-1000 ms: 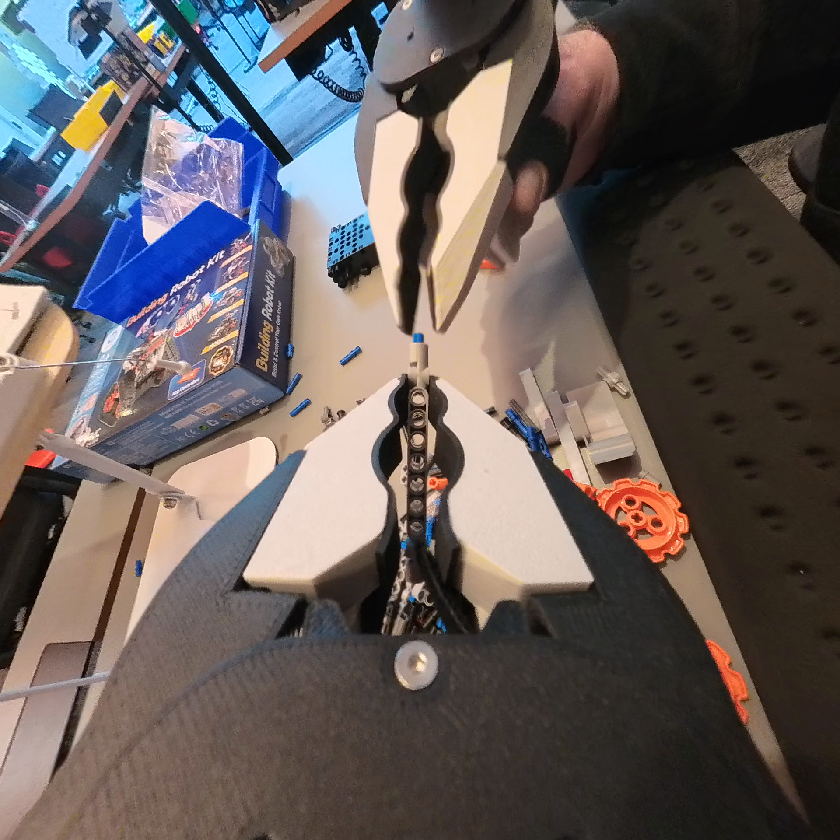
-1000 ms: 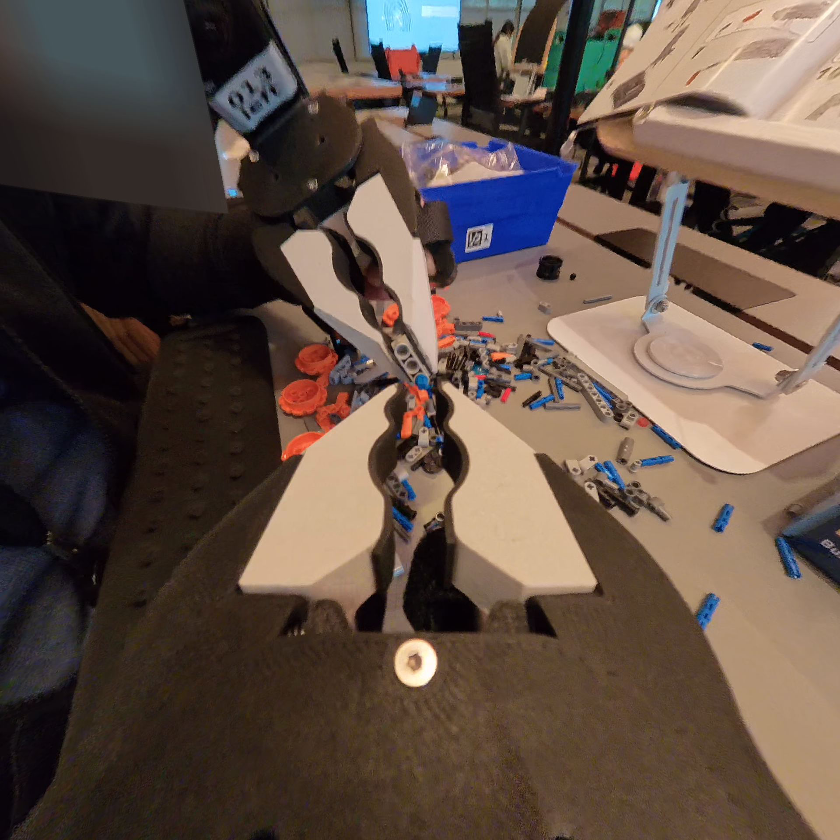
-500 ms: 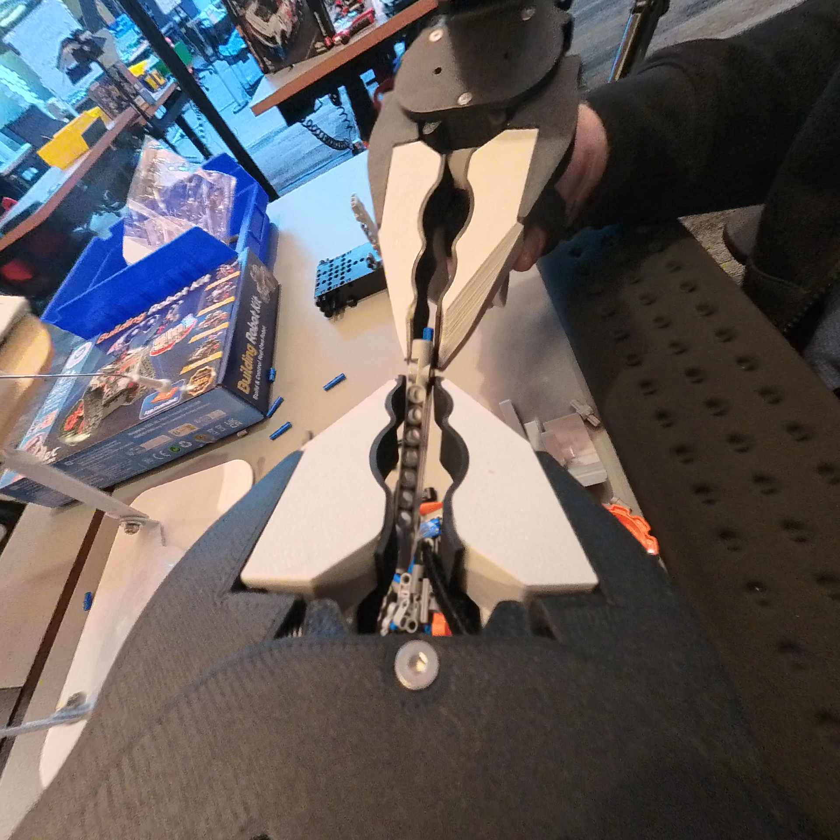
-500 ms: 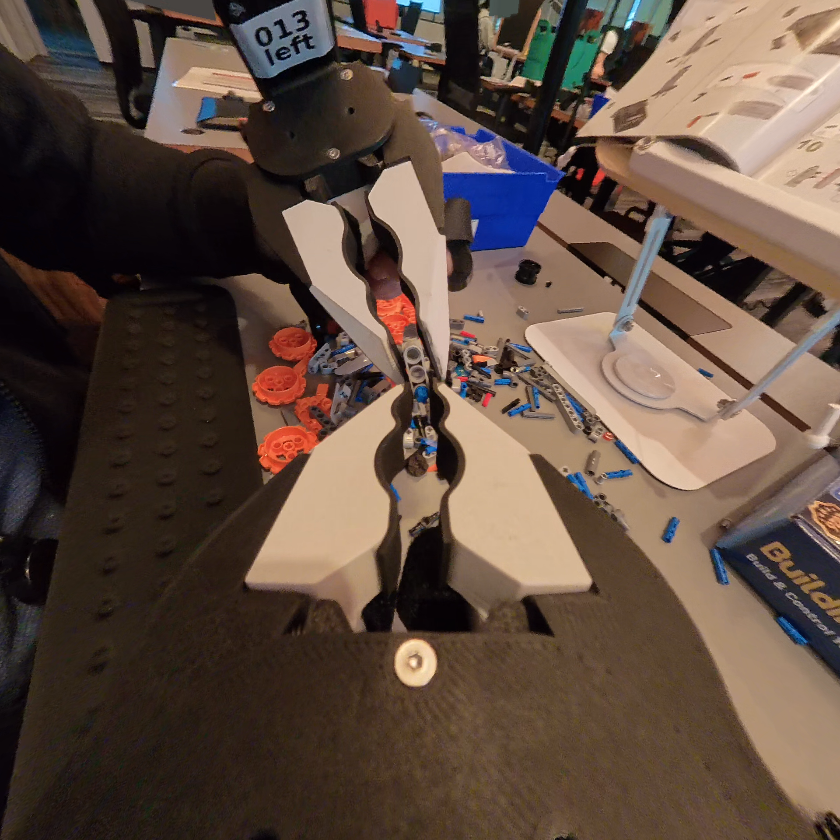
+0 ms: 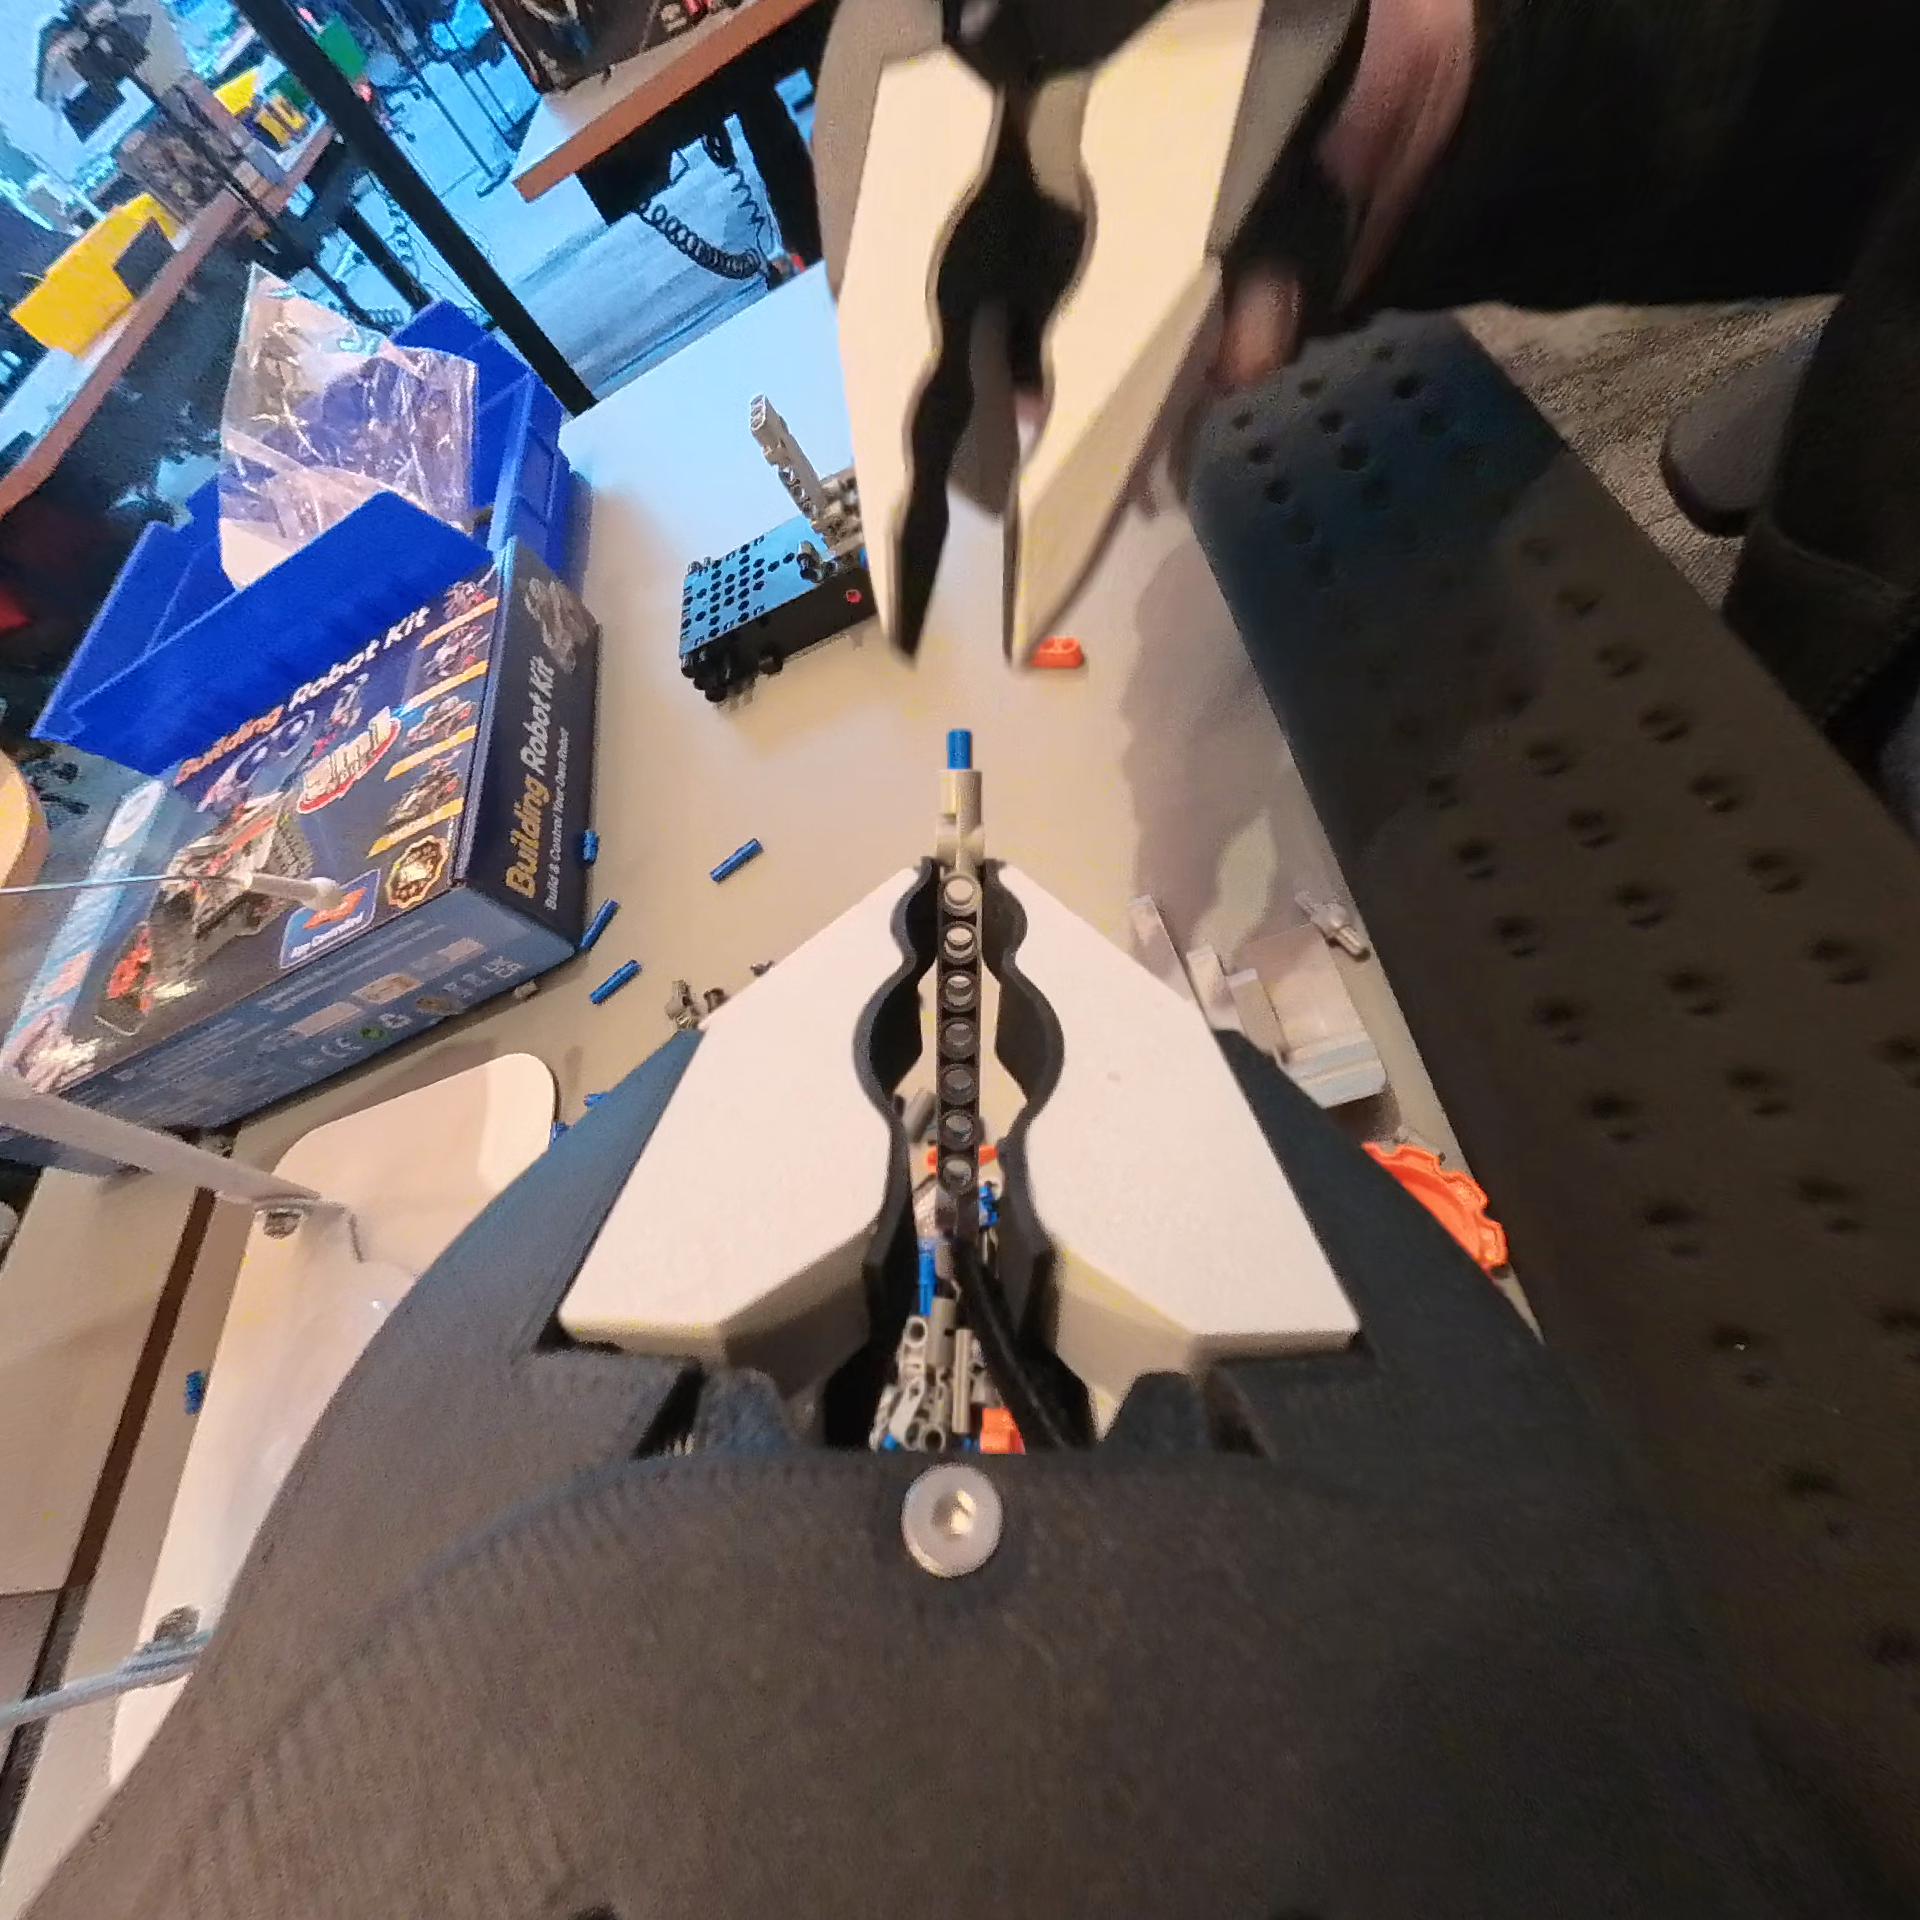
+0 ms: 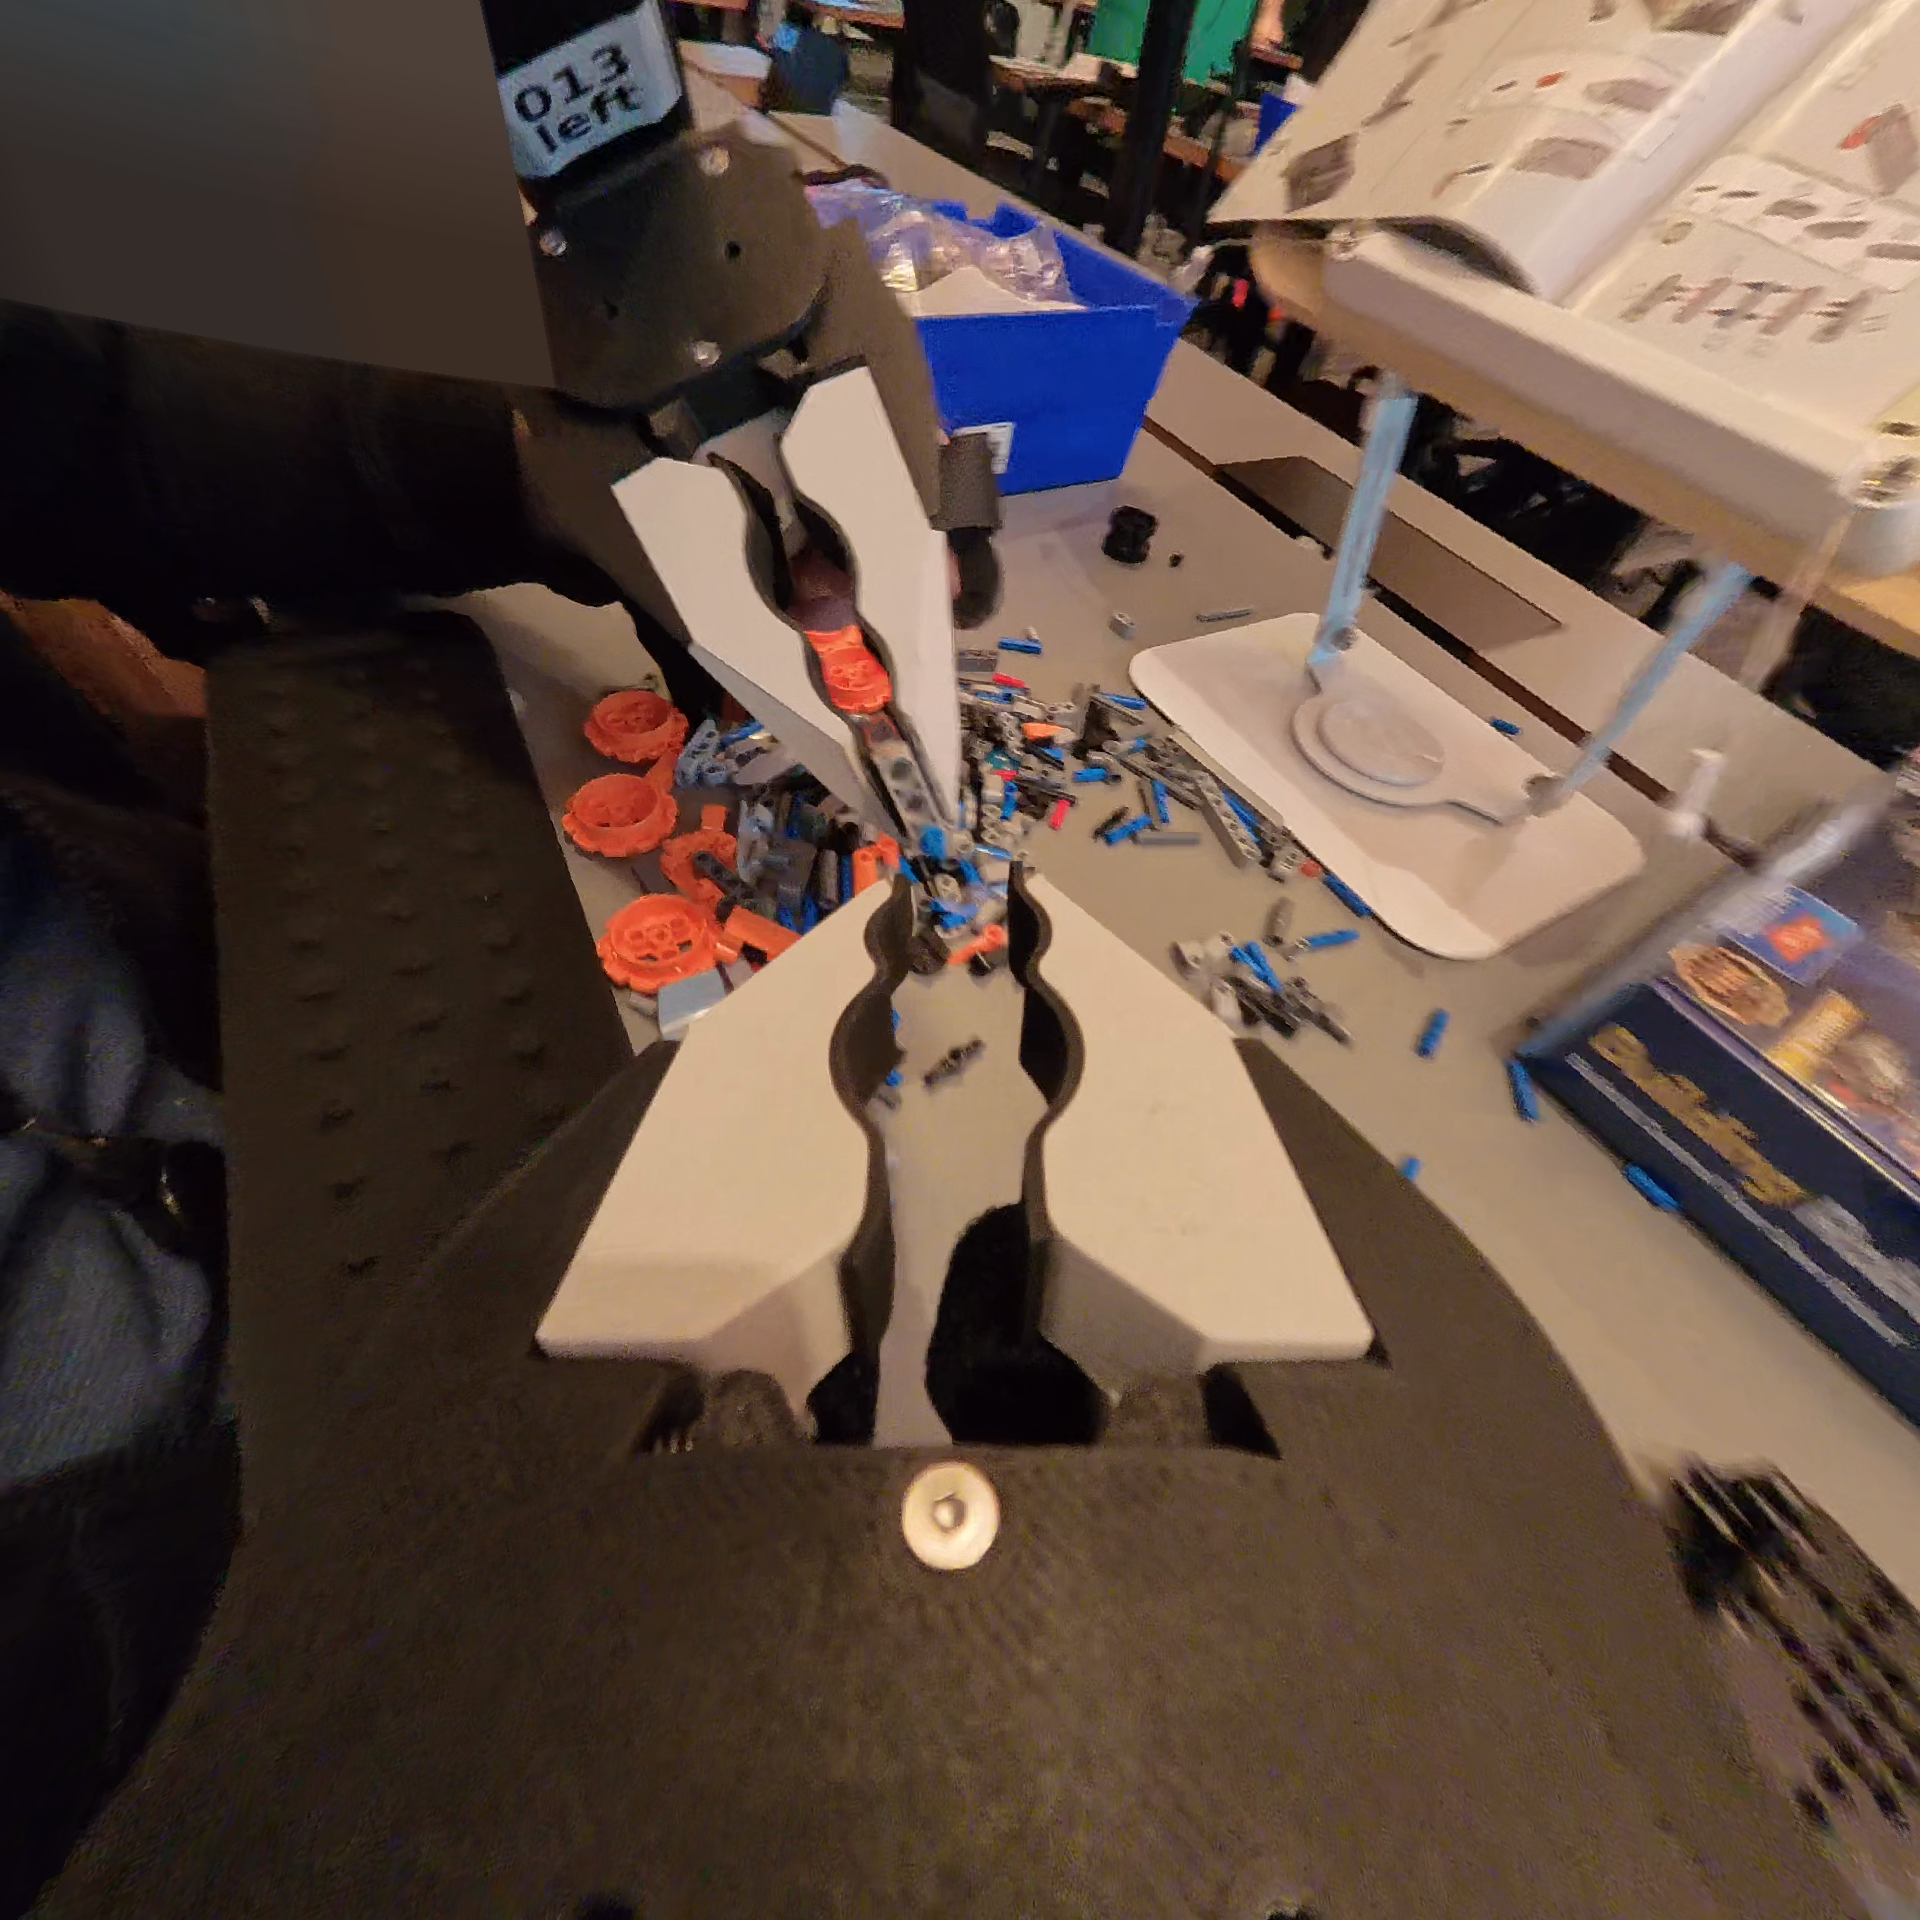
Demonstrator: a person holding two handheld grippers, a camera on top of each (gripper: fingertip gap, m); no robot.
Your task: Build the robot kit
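Note:
My left gripper (image 5: 958,868) is shut on a black perforated beam (image 5: 958,1018) held edge-on between its pads. A light grey connector (image 5: 960,816) with a blue pin (image 5: 959,748) sticks out beyond the tips. The right gripper (image 5: 956,634) hangs open and blurred just above that pin, apart from it. In the right wrist view my right gripper (image 6: 956,894) is open with nothing between its pads. The left gripper (image 6: 925,800) faces it, tips close, with the beam (image 6: 899,769) in its jaws.
A pile of small blue, grey and black parts (image 6: 1091,769) and orange wheels (image 6: 623,810) lies on the table (image 5: 1039,790). A kit box (image 5: 312,831), blue bin (image 6: 1039,364), black perforated block (image 5: 769,603), white stand base (image 6: 1382,790) and black mat (image 5: 1610,935) surround it. Tip to tip, the grippers are about 4 cm apart.
The right gripper closed around the blue pin at the beam's tip, then opened and drew back. The pin stays in the connector. The left gripper kept its hold on the beam.

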